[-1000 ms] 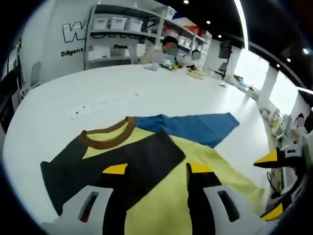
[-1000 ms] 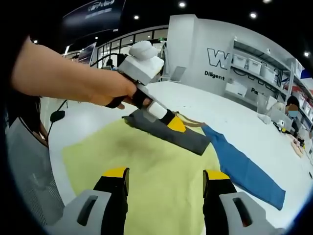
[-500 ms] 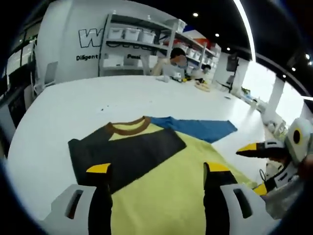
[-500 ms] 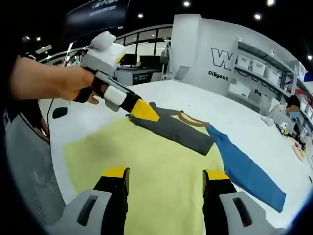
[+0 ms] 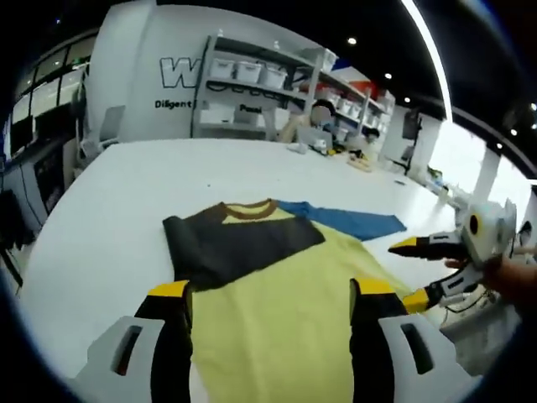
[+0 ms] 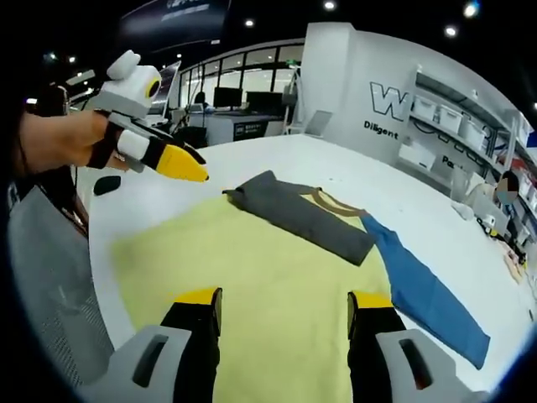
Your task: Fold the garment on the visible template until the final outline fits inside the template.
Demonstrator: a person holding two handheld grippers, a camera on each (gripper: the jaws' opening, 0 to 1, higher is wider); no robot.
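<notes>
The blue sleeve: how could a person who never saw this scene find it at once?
Look at the big white table, then at the yellow shirt spread flat on it. The blue sleeve stretches out flat beside the brown collar; the dark grey sleeve is instead folded across the shirt.

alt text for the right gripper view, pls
A yellow shirt lies flat on a white table, its dark grey sleeve folded across the chest and its blue sleeve spread out to the right. The right tool hangs open over it; the left tool, hand-held, hovers upper left.
</notes>
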